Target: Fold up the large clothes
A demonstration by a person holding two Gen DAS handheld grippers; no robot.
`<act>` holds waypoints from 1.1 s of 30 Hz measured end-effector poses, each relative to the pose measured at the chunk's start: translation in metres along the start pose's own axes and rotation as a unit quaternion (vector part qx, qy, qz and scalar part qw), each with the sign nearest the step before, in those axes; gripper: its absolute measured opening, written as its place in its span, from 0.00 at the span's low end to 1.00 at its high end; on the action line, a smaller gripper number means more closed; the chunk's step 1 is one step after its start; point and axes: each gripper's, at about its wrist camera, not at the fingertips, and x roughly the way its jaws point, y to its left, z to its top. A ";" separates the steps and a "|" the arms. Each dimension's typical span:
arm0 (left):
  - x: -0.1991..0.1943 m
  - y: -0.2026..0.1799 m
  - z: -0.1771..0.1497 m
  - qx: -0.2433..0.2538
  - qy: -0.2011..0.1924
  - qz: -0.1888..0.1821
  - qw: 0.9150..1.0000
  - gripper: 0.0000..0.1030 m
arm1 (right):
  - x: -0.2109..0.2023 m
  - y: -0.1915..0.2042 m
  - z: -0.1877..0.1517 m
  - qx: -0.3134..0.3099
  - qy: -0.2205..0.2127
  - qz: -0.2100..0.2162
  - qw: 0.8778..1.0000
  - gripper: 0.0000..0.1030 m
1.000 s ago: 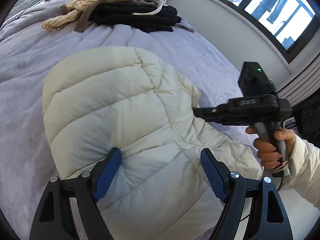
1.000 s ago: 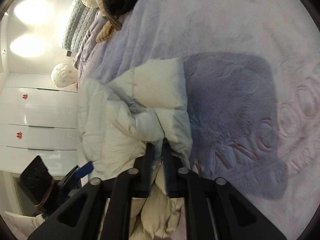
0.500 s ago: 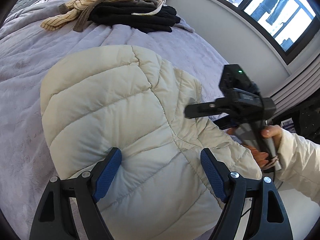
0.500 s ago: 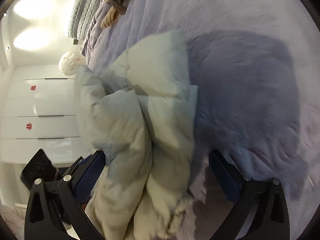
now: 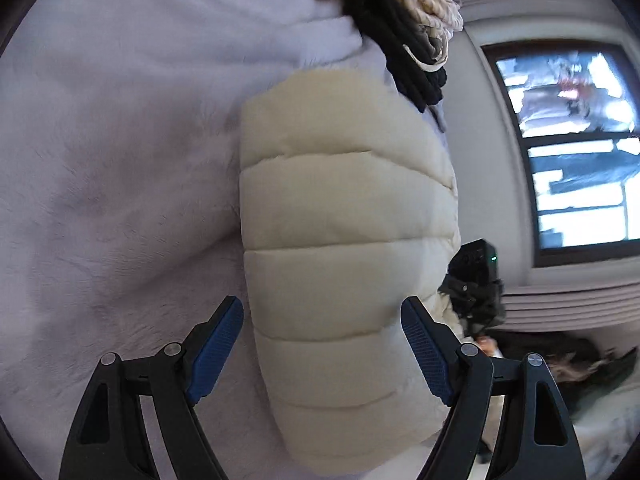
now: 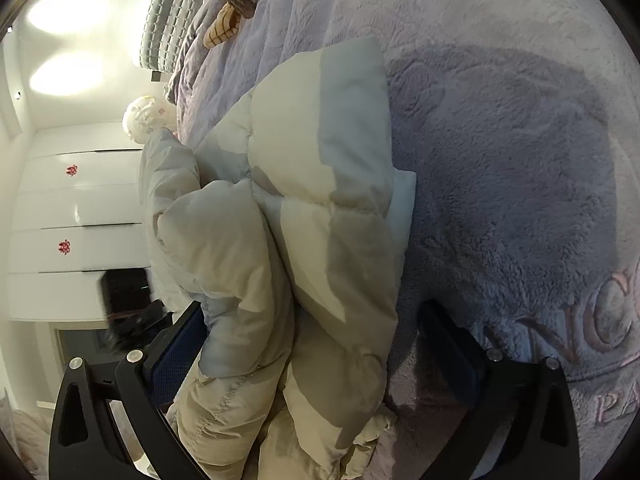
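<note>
In your left wrist view the cream puffer jacket (image 5: 344, 264) lies on the lilac bed cover (image 5: 120, 168) straight ahead of your left gripper (image 5: 322, 354), its long axis running away from you along the line the fingers point, with the quilted bands crossing it. The jaws are spread and released, one blue pad off each flank of the jacket, neither pressing it. Compared with a second ago this view has rolled: the jacket, then a broad rounded mass across the picture, now reads as a narrow upright bundle, and the right tool (image 5: 476, 280) has dropped low at its right edge. In your right wrist view the jacket (image 6: 304, 240) is bunched in puffy folds between and beyond the fingers of your right gripper (image 6: 316, 360), the cover (image 6: 520, 184) open to its right. These jaws have just been opening; a second ago they pinched a fold, now they stand wide, with jacket between them but ungripped. Both hands sit close; the left is squarer to the bundle.
</note>
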 end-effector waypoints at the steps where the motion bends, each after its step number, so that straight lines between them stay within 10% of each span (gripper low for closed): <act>1: 0.008 0.005 0.002 -0.004 0.005 -0.014 1.000 0.79 | 0.001 0.001 0.001 0.000 0.001 0.000 1.000 1.00; 9: 0.042 -0.002 -0.002 0.005 0.006 -0.041 0.999 0.87 | 0.007 0.008 0.009 -0.005 0.021 0.006 1.000 1.00; 17: 0.061 -0.025 -0.008 0.025 0.001 0.023 0.999 0.90 | 0.025 0.022 0.013 0.002 0.025 0.011 1.000 0.98; 24: 0.053 -0.054 -0.012 0.067 -0.009 0.032 0.997 0.65 | 0.016 0.030 0.004 0.036 0.002 0.007 0.999 0.58; 33: -0.012 -0.068 -0.014 0.088 -0.041 0.001 0.995 0.65 | 0.022 0.094 -0.008 0.019 -0.010 0.012 1.000 0.54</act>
